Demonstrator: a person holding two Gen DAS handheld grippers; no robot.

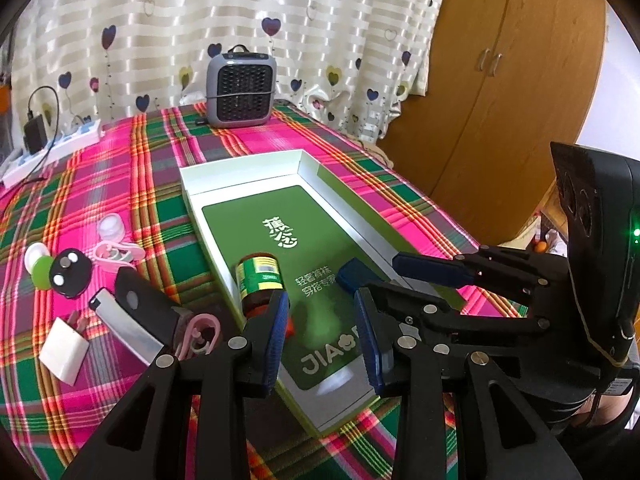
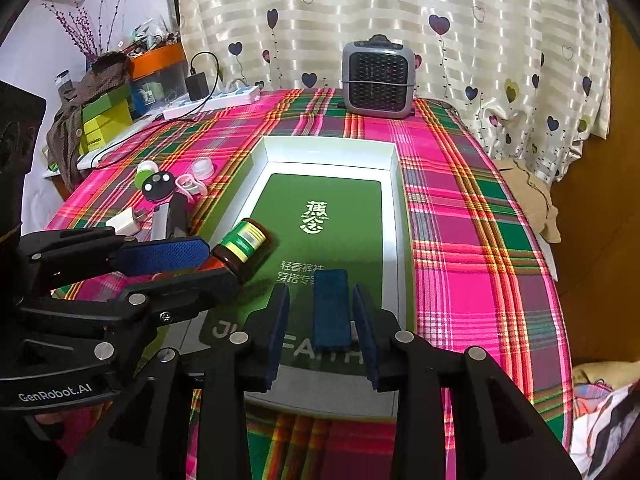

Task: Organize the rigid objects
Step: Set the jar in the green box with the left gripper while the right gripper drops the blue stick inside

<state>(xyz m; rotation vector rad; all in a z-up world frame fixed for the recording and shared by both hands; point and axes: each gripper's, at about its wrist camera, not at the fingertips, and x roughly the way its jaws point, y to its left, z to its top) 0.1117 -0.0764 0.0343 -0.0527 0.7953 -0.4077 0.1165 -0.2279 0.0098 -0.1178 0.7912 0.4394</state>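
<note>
A: Left wrist view first. The left hand-held gripper (image 1: pixel 322 326) stands part-open with nothing between its pads. Just beyond its left finger a brown medicine bottle (image 1: pixel 259 285) with a green label lies on its side inside the shallow white box (image 1: pixel 240 168), against the box's near-left wall. Out to its left, on the plaid-covered bench (image 1: pixel 400 200), loose things wait: a white charger plug (image 1: pixel 64 350), a black fob with two white dots (image 1: pixel 69 276), a silver-edged black item (image 1: pixel 128 320), pink clips, small white caps.

B: And the right one?

A: The right hand-held gripper (image 1: pixel 372 276) reaches in from the side, a dark blue block (image 1: pixel 354 274) at its tips.

B: Right wrist view?

A: The right hand-held gripper (image 2: pixel 322 330) has its jaws narrowly apart, the blue block (image 2: pixel 331 306) lying flat on the box floor between them. The pads seem clear of it, so I judge it released. Only here is that gap visible; the left view hides it. Only the left view shows the left pads empty.

B: How to finish well?

A: Lift straight back so neither pad drags the block, and keep clear of the bottle, which could roll.
</note>
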